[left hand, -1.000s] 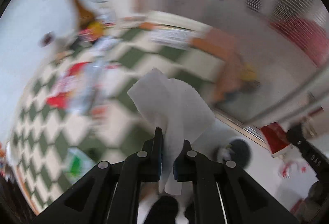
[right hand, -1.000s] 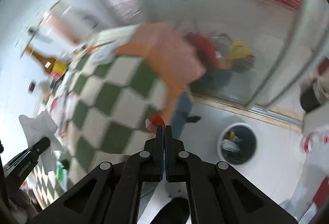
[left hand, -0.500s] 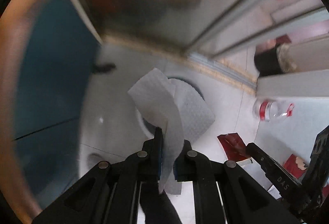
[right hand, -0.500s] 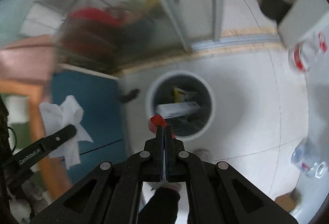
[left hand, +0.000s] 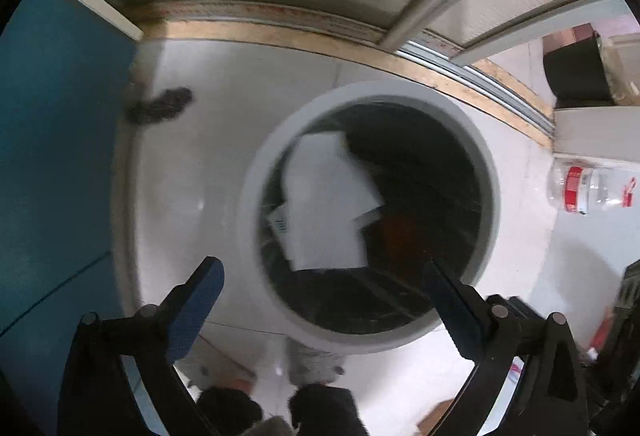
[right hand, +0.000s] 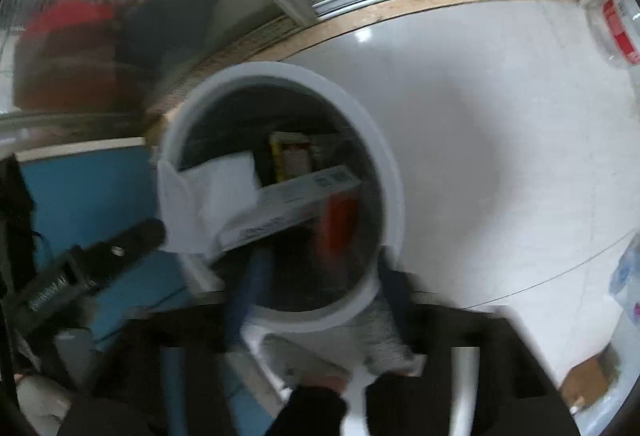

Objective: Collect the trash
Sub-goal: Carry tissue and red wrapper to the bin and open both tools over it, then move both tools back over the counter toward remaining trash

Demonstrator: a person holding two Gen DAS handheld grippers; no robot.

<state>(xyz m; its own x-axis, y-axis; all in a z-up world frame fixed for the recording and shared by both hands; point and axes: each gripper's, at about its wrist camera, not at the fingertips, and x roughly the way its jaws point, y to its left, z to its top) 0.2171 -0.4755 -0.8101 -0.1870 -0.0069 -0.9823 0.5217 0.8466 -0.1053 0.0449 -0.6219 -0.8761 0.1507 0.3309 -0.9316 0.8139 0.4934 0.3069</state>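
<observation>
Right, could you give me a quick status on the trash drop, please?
Left gripper and right gripper just opened, nothing between them. White tissue falling into bin. Nothing in the way.
</observation>
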